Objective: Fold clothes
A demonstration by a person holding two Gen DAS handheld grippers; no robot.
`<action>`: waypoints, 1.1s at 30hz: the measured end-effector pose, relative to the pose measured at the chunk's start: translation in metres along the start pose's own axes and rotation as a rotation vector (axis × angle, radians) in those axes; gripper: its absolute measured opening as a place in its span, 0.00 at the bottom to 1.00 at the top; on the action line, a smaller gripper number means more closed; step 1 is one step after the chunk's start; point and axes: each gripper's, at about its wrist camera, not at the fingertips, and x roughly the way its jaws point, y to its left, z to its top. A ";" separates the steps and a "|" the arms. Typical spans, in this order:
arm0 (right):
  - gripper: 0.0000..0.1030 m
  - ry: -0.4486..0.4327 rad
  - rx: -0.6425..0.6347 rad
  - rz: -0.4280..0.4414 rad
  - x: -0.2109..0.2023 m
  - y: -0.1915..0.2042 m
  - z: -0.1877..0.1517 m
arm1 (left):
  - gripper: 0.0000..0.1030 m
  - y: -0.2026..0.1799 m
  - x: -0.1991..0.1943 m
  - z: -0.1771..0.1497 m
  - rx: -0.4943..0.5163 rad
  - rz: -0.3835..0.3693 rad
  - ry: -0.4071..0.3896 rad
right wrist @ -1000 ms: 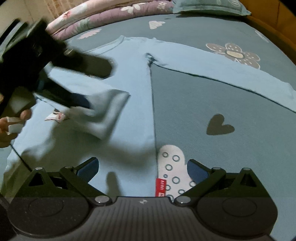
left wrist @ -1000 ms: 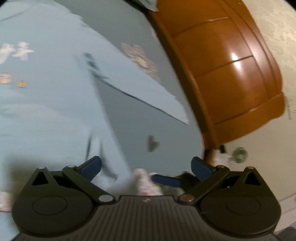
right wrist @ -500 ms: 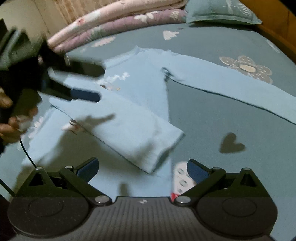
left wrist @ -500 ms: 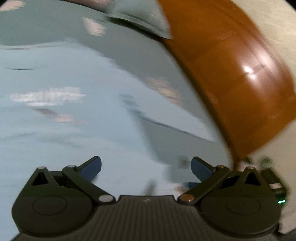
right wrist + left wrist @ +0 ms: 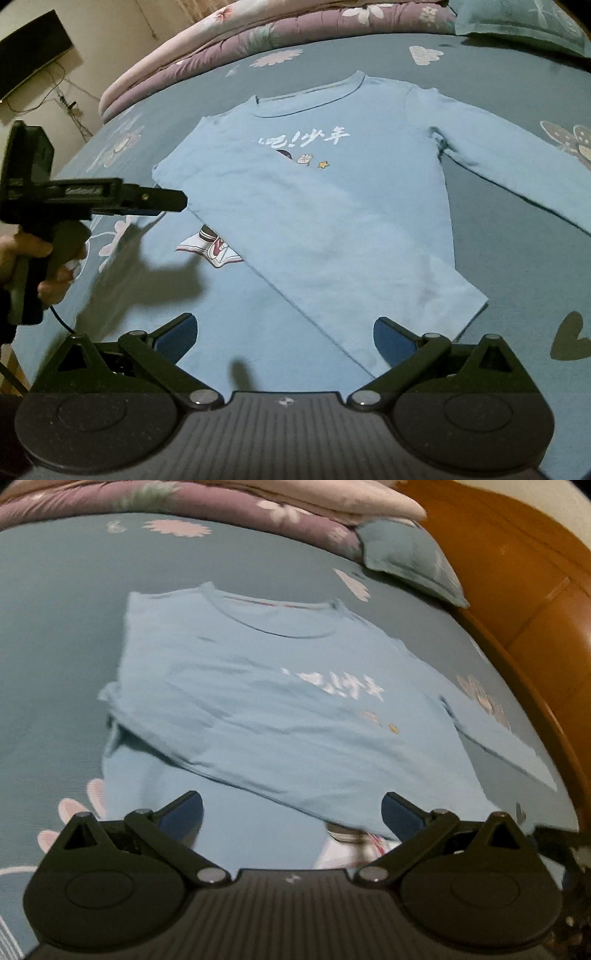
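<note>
Light-blue long-sleeved shirt (image 5: pixel 325 192), lying flat and front side up on a bed covered by a teal sheet (image 5: pixel 517 280) printed with flowers, clouds and a dark heart (image 5: pixel 570 338). One sleeve (image 5: pixel 332 258) is folded diagonally across the chest, its cuff reaching the hem at the opposite side; the other sleeve (image 5: pixel 517 173) lies extended over the sheet toward the wooden bed frame (image 5: pixel 535 609). The fabric is a soft, matte knit with a ribbed round collar (image 5: pixel 314 96), white printed characters (image 5: pixel 310 138) and small cartoon motifs below them, part of the print being covered by the folded sleeve.

Left gripper (image 5: pixel 291 808), seen from its own camera: both blue-padded fingers spread wide, nothing between them, hovering above the hem. In the right wrist view the same tool (image 5: pixel 110 199) appears as a black body at the left margin, beside the folded shoulder, grasped by a hand (image 5: pixel 37 266); it casts a dark shadow on the cloth. Right gripper (image 5: pixel 284 338): jaws likewise fully apart and empty, poised over the lower edge of the garment near the folded cuff.

Surroundings: rolled purple and pink floral quilts (image 5: pixel 258 33) and a teal pillow (image 5: pixel 410 561) at the head of the bed; glossy orange-brown wood curving along the far side; a dark wall-mounted screen (image 5: pixel 33 51) with trailing cables at upper left. Nothing lies on the shirt itself.
</note>
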 end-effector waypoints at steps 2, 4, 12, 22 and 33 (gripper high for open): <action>1.00 -0.002 0.004 -0.014 -0.003 -0.001 -0.002 | 0.99 0.016 0.002 0.005 -0.047 -0.010 -0.028; 1.00 -0.003 0.011 -0.027 -0.007 0.000 -0.004 | 0.99 0.029 0.004 0.010 -0.083 -0.024 -0.069; 1.00 0.003 0.019 -0.090 -0.013 0.003 -0.004 | 0.99 0.065 -0.001 0.014 -0.248 0.056 -0.271; 1.00 0.009 0.041 -0.093 -0.012 -0.006 0.000 | 0.99 0.068 -0.042 0.015 -0.210 0.200 -0.296; 1.00 0.021 -0.021 -0.009 0.014 -0.002 0.006 | 0.99 -0.004 0.027 0.036 0.195 0.107 -0.184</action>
